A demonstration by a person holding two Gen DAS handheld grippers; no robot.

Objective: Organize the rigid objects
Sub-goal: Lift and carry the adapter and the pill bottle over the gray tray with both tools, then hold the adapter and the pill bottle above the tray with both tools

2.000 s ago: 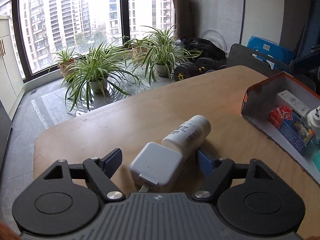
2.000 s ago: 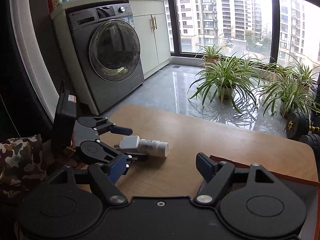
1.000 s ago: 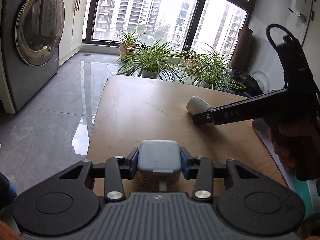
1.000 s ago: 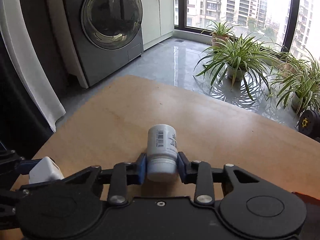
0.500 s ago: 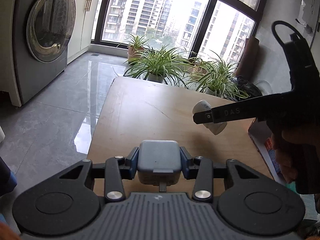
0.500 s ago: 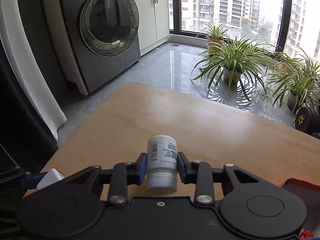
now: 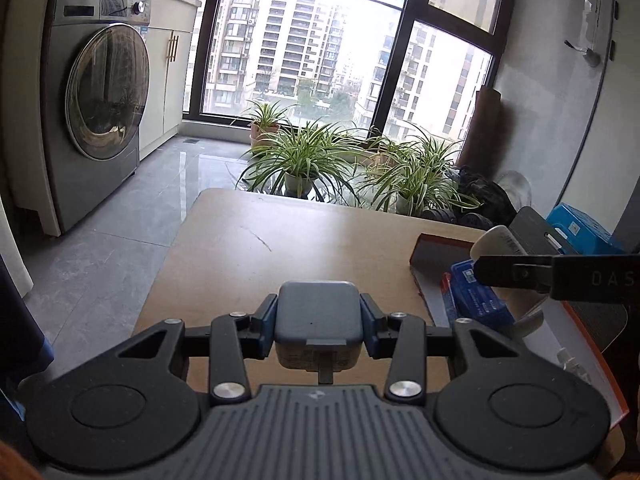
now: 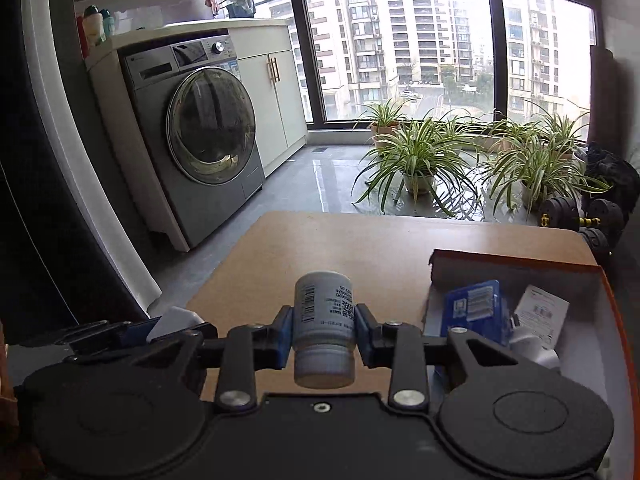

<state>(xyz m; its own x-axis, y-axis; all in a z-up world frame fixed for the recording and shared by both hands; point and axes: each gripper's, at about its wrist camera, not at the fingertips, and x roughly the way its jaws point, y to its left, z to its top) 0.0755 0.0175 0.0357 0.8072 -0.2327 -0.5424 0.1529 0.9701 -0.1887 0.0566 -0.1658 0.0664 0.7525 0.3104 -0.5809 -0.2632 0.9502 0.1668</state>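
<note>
The left gripper [image 7: 319, 330] is pinched on a small white charger [image 7: 319, 322], held up above the desk [image 7: 304, 240]. The right gripper [image 8: 323, 334] is pinched on a white bottle [image 8: 323, 322], held lying flat just beside the open box [image 8: 600, 360] on the desk. A blue packet [image 8: 476, 310], a white carton [image 8: 540, 312] and a white plug [image 8: 534, 346] are already in the box.

The bottle should be carried over a bare spot in the box, brought down low, and only then let go, so nothing gets knocked. The charger should be put in after it.

A barcode and small print can be seen on the bottle, but the words cannot be read. The letters "DAS" are printed on the right gripper's side.
</note>
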